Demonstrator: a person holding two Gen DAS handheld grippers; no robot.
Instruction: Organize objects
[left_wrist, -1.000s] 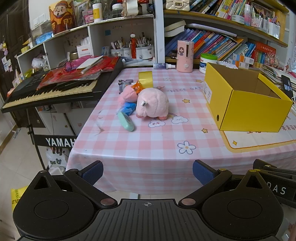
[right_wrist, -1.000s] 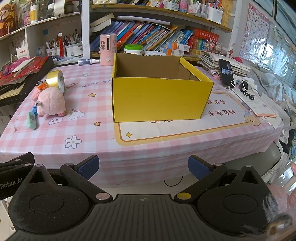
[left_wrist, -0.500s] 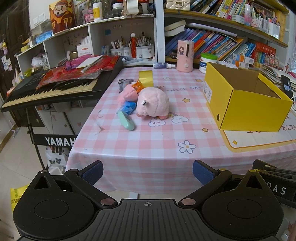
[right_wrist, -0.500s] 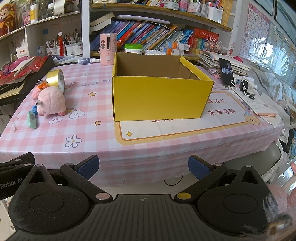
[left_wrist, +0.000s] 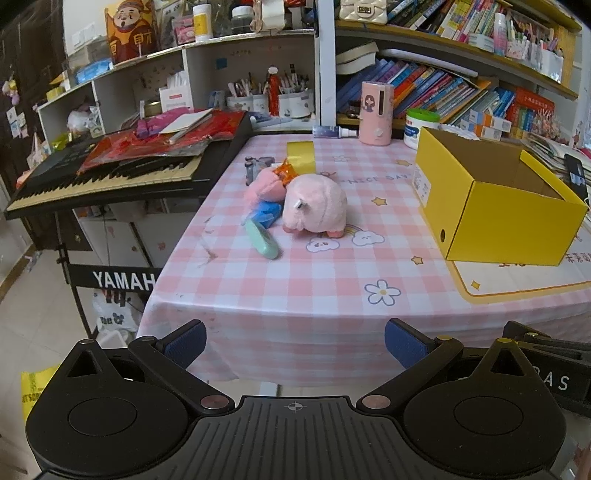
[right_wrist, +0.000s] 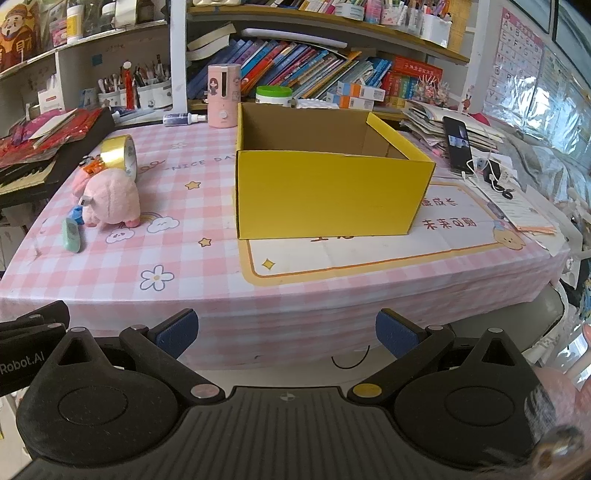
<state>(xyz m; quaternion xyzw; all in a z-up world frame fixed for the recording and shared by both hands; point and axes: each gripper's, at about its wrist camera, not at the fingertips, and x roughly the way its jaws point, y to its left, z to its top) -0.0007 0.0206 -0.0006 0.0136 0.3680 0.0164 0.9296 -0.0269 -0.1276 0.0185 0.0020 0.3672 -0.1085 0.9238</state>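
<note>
Two grippers, left gripper and right gripper, hang wide open and empty just short of the table edge, which I read as my starting stance before any pick. Ahead-left of both sits the huddle of pink plush pig, mint case and gold tape roll; the yellow box stands open straight ahead of my right gripper. Nothing blocks either reach, though the keyboard crowds the table's left side.

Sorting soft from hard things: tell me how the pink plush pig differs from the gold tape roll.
The plush pig is pink, fuzzy and rounded, standing on its feet; the gold tape roll is shiny, rigid and ring-shaped, standing on edge. The pig sits nearer the table's front edge, the roll behind it. Both rest on the checked tablecloth, left of the yellow box, untouched by either gripper.
</note>
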